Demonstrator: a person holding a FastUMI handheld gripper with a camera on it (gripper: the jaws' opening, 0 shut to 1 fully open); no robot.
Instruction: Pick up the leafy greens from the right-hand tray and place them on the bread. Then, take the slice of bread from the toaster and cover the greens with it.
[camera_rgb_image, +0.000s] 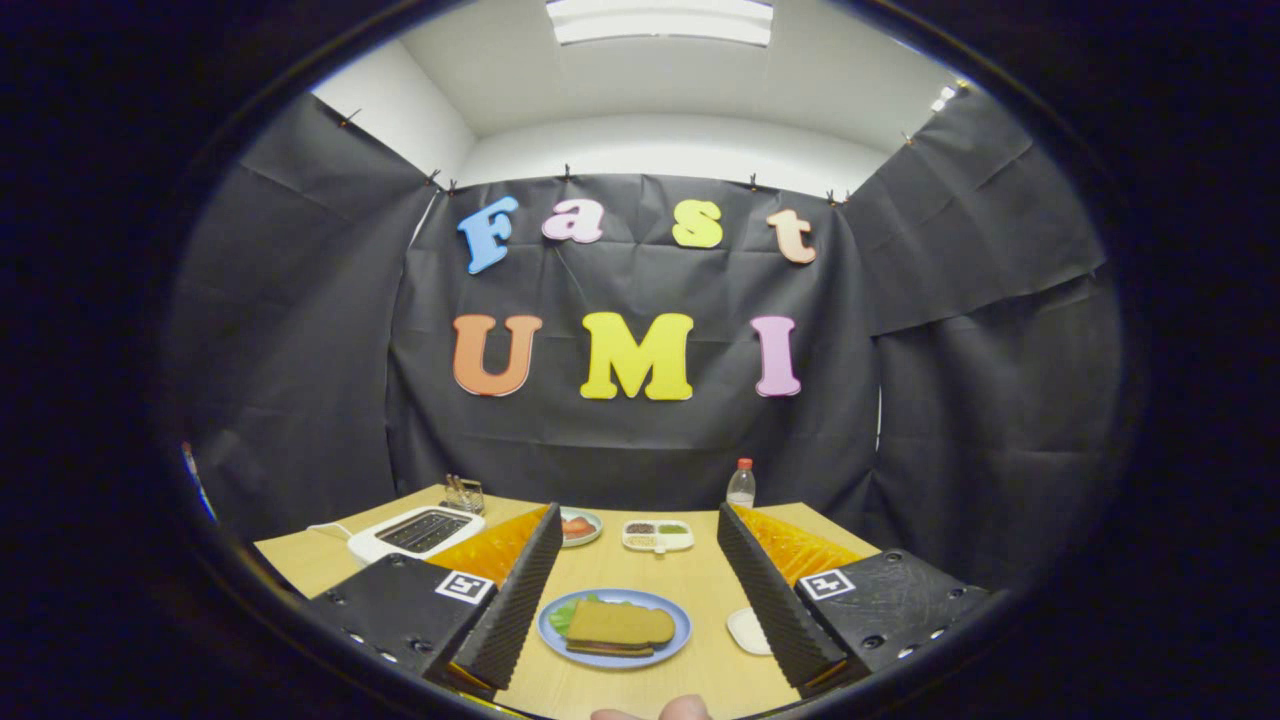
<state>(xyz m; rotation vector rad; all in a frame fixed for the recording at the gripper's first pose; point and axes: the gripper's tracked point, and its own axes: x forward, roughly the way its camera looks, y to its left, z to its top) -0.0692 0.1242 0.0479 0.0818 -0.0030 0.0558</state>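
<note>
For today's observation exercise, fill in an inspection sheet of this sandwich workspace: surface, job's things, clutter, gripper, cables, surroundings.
Surface: light wooden table.
Job's things: bread slice lies on top of the leafy greens on the blue plate, between the fingers; the white toaster stands beyond the left finger.
Clutter: divided condiment tray, plate with red slices, bottle, small white dish, rack behind the toaster.
Gripper: gripper open, fingers wide apart either side of the plate, holding nothing.
Cables: white cord beside the toaster.
Surroundings: black cloth wall, ceiling light.
</note>
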